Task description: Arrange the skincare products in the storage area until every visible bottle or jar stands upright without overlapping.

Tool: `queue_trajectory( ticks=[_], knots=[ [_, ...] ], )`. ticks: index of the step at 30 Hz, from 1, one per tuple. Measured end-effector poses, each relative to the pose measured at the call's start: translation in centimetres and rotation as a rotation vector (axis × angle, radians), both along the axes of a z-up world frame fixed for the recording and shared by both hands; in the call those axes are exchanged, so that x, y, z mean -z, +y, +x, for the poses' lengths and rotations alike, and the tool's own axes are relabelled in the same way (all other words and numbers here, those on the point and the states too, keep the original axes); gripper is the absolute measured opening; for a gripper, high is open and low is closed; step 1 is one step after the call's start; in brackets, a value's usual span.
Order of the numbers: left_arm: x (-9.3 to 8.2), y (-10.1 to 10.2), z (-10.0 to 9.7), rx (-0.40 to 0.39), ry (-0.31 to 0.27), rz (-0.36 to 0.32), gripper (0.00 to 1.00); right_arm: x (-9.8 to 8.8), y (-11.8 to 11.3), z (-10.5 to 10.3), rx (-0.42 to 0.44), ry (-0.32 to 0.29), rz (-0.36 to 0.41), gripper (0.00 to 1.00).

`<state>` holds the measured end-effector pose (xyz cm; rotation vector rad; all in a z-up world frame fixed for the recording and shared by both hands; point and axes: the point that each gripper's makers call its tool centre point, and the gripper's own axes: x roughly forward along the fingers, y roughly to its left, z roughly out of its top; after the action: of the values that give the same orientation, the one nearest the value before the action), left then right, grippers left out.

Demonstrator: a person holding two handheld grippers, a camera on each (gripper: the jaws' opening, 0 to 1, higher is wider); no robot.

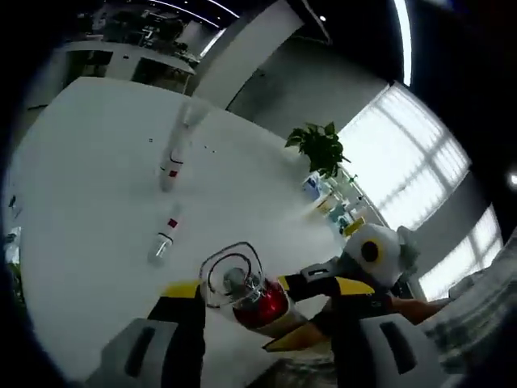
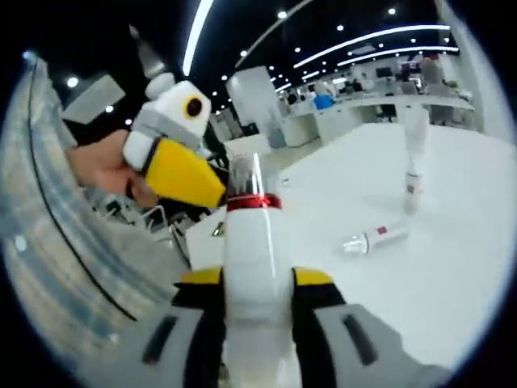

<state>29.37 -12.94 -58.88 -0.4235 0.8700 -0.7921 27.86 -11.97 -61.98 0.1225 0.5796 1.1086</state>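
Observation:
A white bottle with a red ring and a clear cap is held upright in the air, and my right gripper is shut on its body. In the left gripper view I look down on the same bottle. Its cap sits between the yellow tips of my left gripper, whose jaws press on the neck. The left gripper, held by a hand, reaches the red ring from the left. A tall white tube stands upright on the white table. A small tube lies flat near it.
A potted plant and several small containers sit at the table's far edge by bright windows. A person's sleeve fills the left of the right gripper view. Desks stand behind the table.

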Motion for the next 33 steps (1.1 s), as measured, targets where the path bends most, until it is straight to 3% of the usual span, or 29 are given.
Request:
queue_trajectory(
  ticks=[3,5,7,9,11,13,18,21,29,33],
  knots=[
    [0.6,0.0,0.4,-0.028,-0.009,0.017,0.62,-0.4,0.1,0.2,0.038,0.001,0.009,0.28],
    [1.0,-0.3,0.6,-0.064,0.014,-0.024,0.53,-0.6,0.3,0.2,0.043,0.015,0.030,0.28],
    [1.2,-0.9,0.4,-0.086,0.056,-0.078,0.52,-0.2,0.4,0.3,0.055,0.004,0.005,0.28],
    [2.1,-0.9,0.0,-0.081,0.070,-0.043,0.49,-0.5,0.6,0.3,0.063,-0.013,0.004,0.28],
    [2.5,-0.7,-0.3,-0.083,0.072,-0.032,0.40,-1.0,0.9,0.2,0.063,-0.025,0.005,0.28],
    [2.1,-1.1,-0.4,-0.115,0.109,-0.090,0.37,-0.9,1.0,0.2,0.060,-0.039,-0.022,0.28],
    [1.3,-0.7,-0.1,-0.078,-0.014,-0.053,0.32,-0.5,1.5,0.3,0.061,-0.097,-0.106,0.29],
    [1.0,-0.7,-0.1,-0.030,-0.097,0.015,0.30,-0.2,1.9,0.4,0.076,-0.086,-0.110,0.29],
    [0.9,-0.3,-0.2,0.069,-0.223,0.090,0.29,-0.2,2.4,0.5,0.062,-0.085,-0.094,0.30],
    [1.2,-0.1,-0.2,0.100,-0.252,0.101,0.29,0.1,2.7,0.3,0.034,-0.080,-0.086,0.30]
  ],
)
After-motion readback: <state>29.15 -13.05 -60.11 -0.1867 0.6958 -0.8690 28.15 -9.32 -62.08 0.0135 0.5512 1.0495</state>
